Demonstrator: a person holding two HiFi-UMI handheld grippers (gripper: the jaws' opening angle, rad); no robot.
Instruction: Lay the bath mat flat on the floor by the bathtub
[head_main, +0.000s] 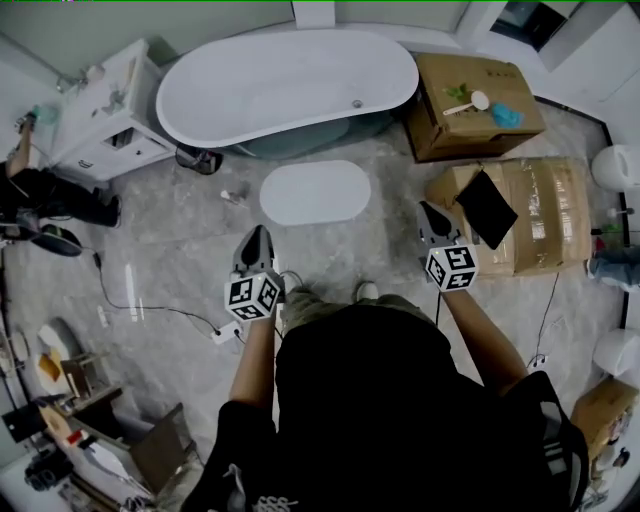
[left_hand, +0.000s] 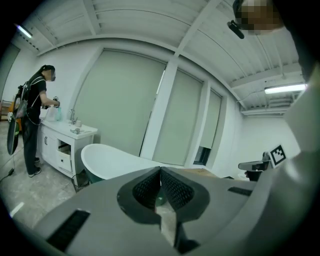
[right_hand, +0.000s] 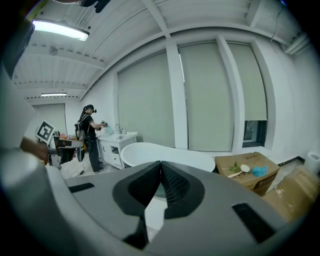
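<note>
A white oval bath mat (head_main: 315, 192) lies flat on the grey floor just in front of the white bathtub (head_main: 285, 83). My left gripper (head_main: 257, 236) hangs above the floor on the near left of the mat, jaws shut with nothing between them. My right gripper (head_main: 429, 212) is off the mat's right end, also shut and empty. In the left gripper view the tub (left_hand: 112, 160) shows past the closed tips (left_hand: 160, 171). The right gripper view has the tub (right_hand: 165, 155) behind its closed tips (right_hand: 160, 164), with a strip of the mat below.
Cardboard boxes (head_main: 475, 103) (head_main: 525, 215) stand right of the tub, one with a black pad (head_main: 486, 208) leaning on it. A white vanity (head_main: 105, 115) sits left, where another person (right_hand: 88, 135) stands. A cable (head_main: 150, 305) trails over the floor, and clutter (head_main: 70, 420) fills the near left.
</note>
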